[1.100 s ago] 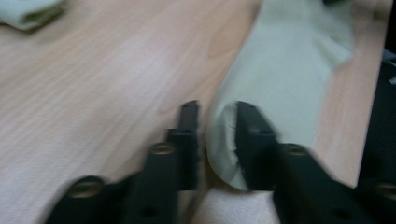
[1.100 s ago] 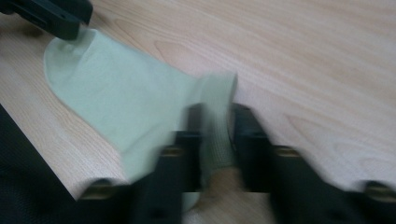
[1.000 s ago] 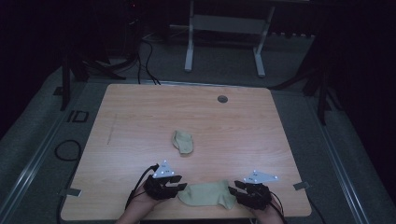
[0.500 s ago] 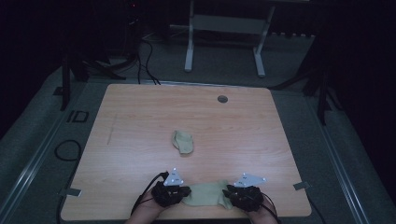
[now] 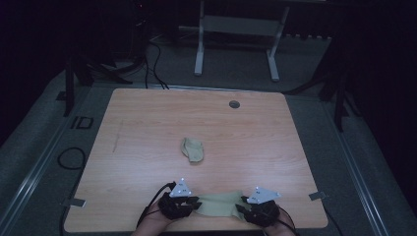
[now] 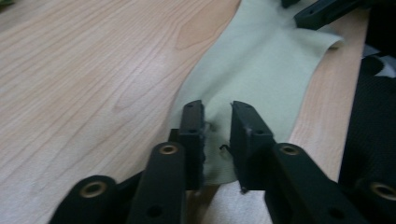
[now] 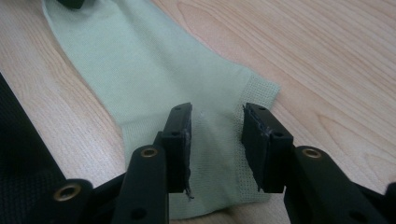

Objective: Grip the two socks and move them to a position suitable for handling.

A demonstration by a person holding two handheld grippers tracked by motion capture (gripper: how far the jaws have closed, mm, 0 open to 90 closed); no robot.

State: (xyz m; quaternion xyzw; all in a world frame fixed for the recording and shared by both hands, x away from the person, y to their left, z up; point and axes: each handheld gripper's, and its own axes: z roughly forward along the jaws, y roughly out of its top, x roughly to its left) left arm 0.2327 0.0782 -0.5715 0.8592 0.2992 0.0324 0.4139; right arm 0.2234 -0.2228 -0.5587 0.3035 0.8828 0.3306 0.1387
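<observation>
Flat pale-green knit sock [image 5: 220, 203] lies stretched left-right along the near edge of the light wooden table [image 5: 147, 123], between both hands. Left gripper [image 6: 217, 128]: black jaws parted a little, straddling the sock's left end, cloth lying in the gap; jaws not clamped on it as far as the left gripper view shows. Right gripper [image 7: 215, 130]: jaws parted wider, over the sock's mesh-textured right end, fabric flat between them, no pinch visible. In the high view both grippers sit at the near edge, left one [image 5: 181, 202] and right one [image 5: 259, 209], each with a grey three-cornered plate on top. Second crumpled pale-green sock [image 5: 193, 149] sits mid-table, well apart from the grippers, nothing between. Small dark round grommet [image 5: 234, 104] near the far edge. White-legged metal stand [image 5: 236, 44] and black cables [image 5: 152, 54] on the grey floor beyond the table.
</observation>
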